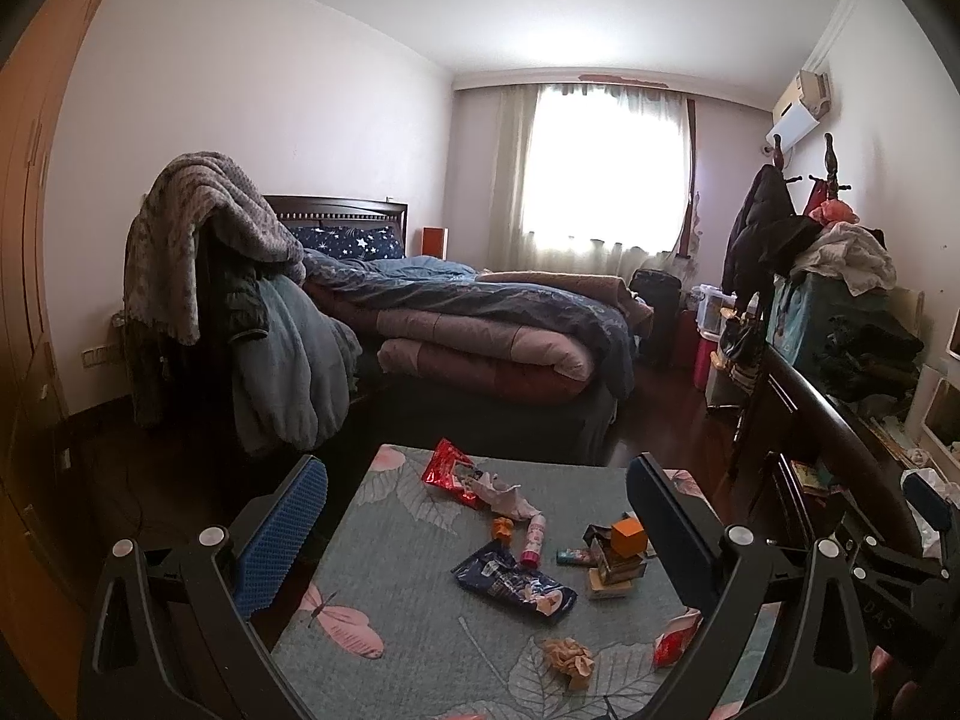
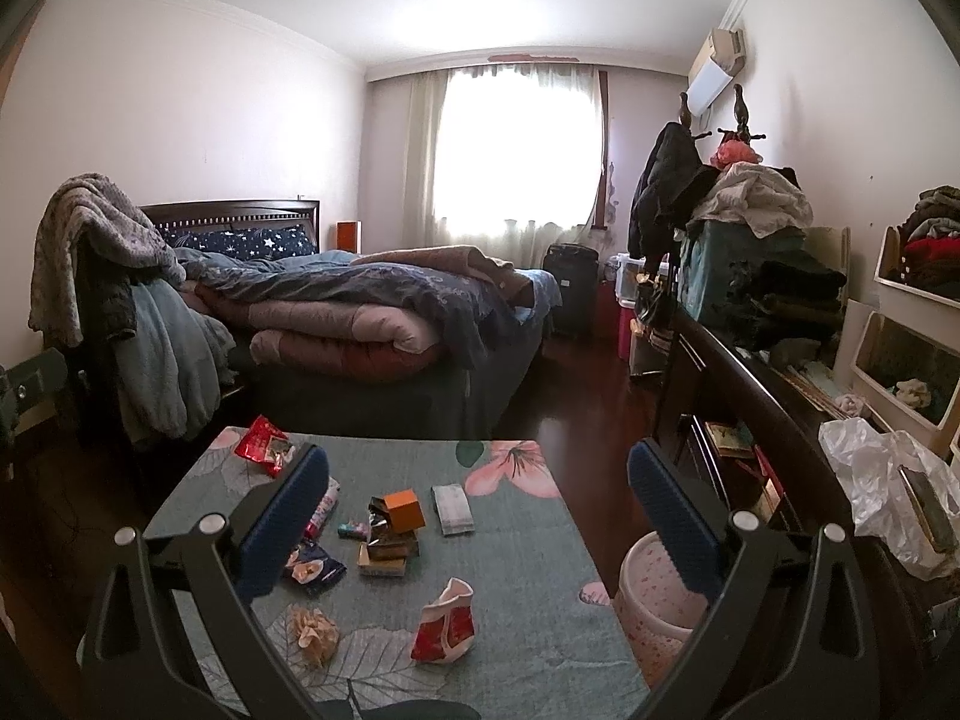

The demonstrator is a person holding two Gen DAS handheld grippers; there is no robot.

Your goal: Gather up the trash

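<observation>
Trash lies scattered on the tabletop [image 1: 420,648]: a red wrapper [image 1: 447,471] at the far edge, a blue wrapper [image 1: 510,582] mid-surface, a crumpled paper ball [image 1: 567,657] nearest the cameras, and a red-and-white packet [image 2: 447,624]. Left gripper [image 1: 477,525] and right gripper [image 2: 480,516] both hover above the tabletop, jaws wide, holding nothing. A pink bin [image 2: 654,600] stands beside the tabletop's right edge.

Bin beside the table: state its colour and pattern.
The bin is pale pink with small red specks, best seen in the right wrist view.
</observation>
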